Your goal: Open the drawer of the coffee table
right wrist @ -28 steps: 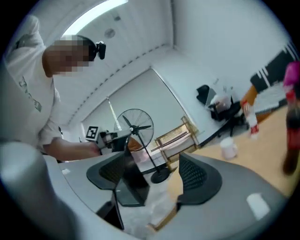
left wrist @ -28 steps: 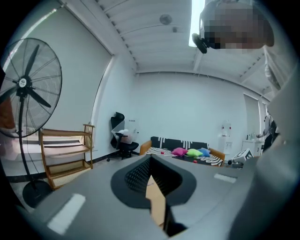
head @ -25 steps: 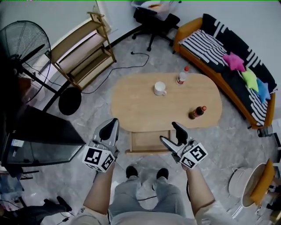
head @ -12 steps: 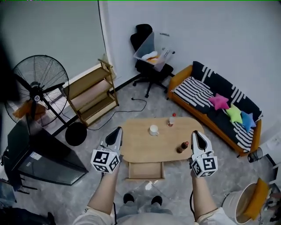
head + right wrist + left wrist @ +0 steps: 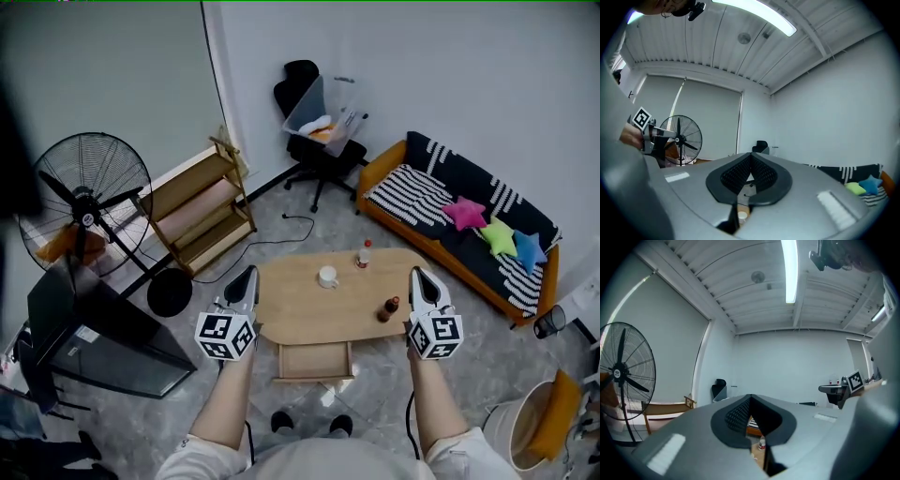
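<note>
Both grippers are up and level, side by side over the table's near edge. The left gripper (image 5: 247, 275) has its jaws together, tips meeting, with nothing between them. Same on the right gripper (image 5: 417, 274): jaws pressed fully closed, pads against each other, nothing held. Neither one touches anything.

Now the count. One table (image 5: 309, 314), an oval wooden top. One drawer (image 5: 312, 361), standing pulled out from the table's near side, its inside on show. On the top there is one mug (image 5: 327, 277) near the middle, plus a pale bottle (image 5: 364, 255) at the far edge and a dark bottle (image 5: 391, 307) to the right, so two bottles in all. Far right is one sofa (image 5: 422, 192) with three star cushions: pink (image 5: 466, 214), green (image 5: 500, 236), blue (image 5: 527, 251). One fan (image 5: 82, 202) is at the left, one wooden shelf (image 5: 197, 208) beside it, and one chair (image 5: 314, 141) against the far wall.

In the head view the drawer sits between the two grippers and a little nearer the person, down at table height. The left gripper is off its left corner and the right gripper off its right, both clear of it.
</note>
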`<state>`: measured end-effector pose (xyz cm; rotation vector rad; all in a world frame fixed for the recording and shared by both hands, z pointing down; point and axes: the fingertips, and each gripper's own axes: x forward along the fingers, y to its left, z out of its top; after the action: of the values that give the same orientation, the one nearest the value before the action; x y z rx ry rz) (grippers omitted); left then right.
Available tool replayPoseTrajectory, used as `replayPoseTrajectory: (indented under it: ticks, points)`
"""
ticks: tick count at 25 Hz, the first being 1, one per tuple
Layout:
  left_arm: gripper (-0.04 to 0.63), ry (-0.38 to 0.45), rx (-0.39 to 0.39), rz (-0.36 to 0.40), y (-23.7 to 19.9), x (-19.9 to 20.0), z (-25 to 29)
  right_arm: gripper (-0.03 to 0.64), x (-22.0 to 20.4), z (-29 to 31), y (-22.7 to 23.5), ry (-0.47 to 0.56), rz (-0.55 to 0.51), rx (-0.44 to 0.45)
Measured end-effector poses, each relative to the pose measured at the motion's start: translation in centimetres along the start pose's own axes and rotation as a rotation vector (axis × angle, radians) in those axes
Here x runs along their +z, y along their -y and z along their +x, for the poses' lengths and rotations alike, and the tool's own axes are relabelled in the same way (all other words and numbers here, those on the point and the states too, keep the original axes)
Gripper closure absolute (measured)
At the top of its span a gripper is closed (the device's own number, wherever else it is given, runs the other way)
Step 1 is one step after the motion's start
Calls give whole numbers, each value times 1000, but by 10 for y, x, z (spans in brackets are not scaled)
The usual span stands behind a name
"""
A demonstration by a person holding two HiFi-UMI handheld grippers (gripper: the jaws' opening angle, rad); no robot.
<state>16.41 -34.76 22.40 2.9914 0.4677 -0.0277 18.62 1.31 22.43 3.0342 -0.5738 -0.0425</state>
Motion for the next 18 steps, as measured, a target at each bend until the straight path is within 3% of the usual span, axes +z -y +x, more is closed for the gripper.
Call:
replayPoseTrajectory:
  ticks: [18]
  points:
    - [597, -14, -17, 27, 19, 16, 5, 614, 21, 0, 2, 12, -24, 25]
